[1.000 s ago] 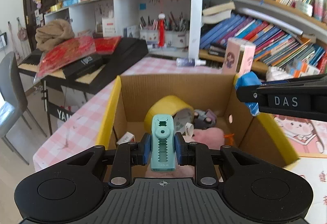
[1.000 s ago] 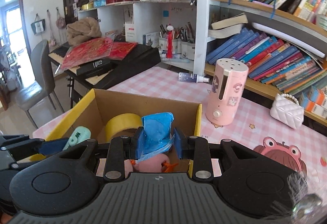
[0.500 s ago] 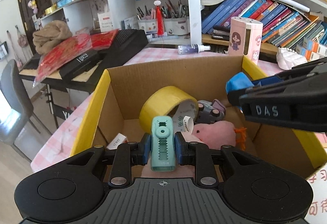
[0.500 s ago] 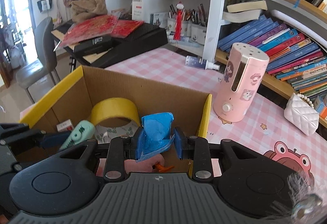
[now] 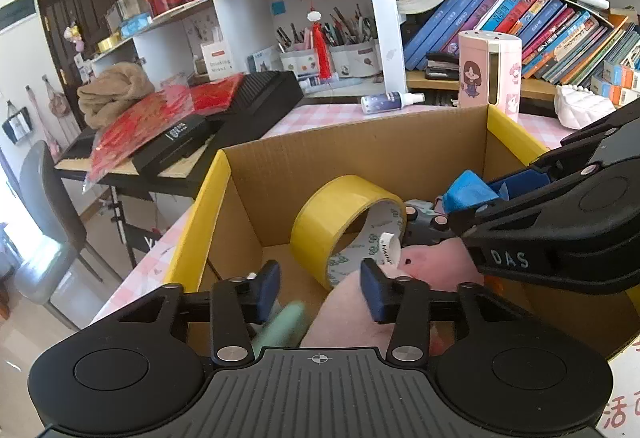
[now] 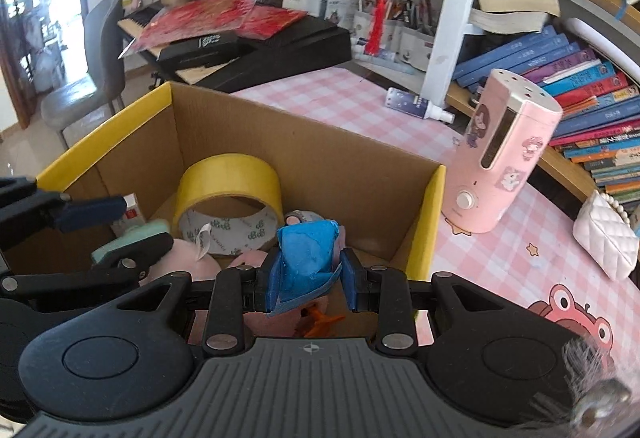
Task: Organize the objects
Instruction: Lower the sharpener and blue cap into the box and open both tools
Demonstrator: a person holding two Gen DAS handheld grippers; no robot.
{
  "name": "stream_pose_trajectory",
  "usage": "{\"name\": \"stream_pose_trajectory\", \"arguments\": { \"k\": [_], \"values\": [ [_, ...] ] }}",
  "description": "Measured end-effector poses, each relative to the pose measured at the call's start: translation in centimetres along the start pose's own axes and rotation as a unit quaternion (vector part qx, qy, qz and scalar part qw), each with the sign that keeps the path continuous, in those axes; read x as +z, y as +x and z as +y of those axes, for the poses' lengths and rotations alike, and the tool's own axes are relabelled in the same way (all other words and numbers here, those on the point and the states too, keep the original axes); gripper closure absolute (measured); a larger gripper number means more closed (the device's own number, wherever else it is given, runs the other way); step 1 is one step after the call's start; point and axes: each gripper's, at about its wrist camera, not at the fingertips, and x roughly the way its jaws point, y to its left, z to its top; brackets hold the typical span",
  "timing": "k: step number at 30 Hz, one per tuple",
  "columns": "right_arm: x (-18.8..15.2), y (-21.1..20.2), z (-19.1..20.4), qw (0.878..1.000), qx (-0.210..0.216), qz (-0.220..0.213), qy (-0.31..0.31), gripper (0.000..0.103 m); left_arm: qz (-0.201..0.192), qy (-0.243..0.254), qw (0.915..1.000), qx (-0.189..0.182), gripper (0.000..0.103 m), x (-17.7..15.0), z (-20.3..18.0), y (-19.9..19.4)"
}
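Note:
A cardboard box [image 5: 208, 214] with yellow-taped rims stands on the pink checked table. Inside it lie a yellow tape roll [image 5: 332, 210], a pink plush toy [image 5: 432, 262] and a small grey toy. My left gripper [image 5: 320, 290] hangs over the box with its jaws opening. The teal clip [image 5: 280, 326] shows blurred below them, free of the pads. In the right wrist view the teal clip [image 6: 128, 238] lies on the plush by the left fingers. My right gripper [image 6: 306, 278] is shut on a crumpled blue packet [image 6: 308, 258] above the box [image 6: 430, 222].
A pink humidifier [image 6: 508, 162], a spray bottle [image 6: 416, 106] and a white quilted purse [image 6: 604, 242] stand on the table beyond the box. Bookshelves line the back. A black keyboard with red packets [image 6: 280, 42] and a grey chair [image 6: 88, 70] are on the left.
The left jaws have opened and the teal clip has dropped from between them into the box. Both grippers have come lower over the box; the right one still holds the blue packet.

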Motion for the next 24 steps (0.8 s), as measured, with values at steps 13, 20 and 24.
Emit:
{"name": "stream_pose_trajectory", "arguments": {
  "k": [13, 20, 24],
  "values": [
    [-0.2, 0.4, 0.9, 0.999, -0.005, 0.016, -0.042, 0.073, 0.0, -0.017, 0.9997, 0.015, 0.034, -0.2, 0.7, -0.7],
    [-0.2, 0.2, 0.5, 1.0, -0.002, 0.009, -0.022, 0.073, -0.01, -0.027, 0.9995, 0.013, 0.029, -0.1, 1.0, -1.7],
    [-0.3, -0.2, 0.5, 1.0, -0.003, 0.006, -0.015, 0.072, -0.017, -0.032, 0.9993, 0.011, 0.028, 0.0, 1.2, -2.5]
  ]
}}
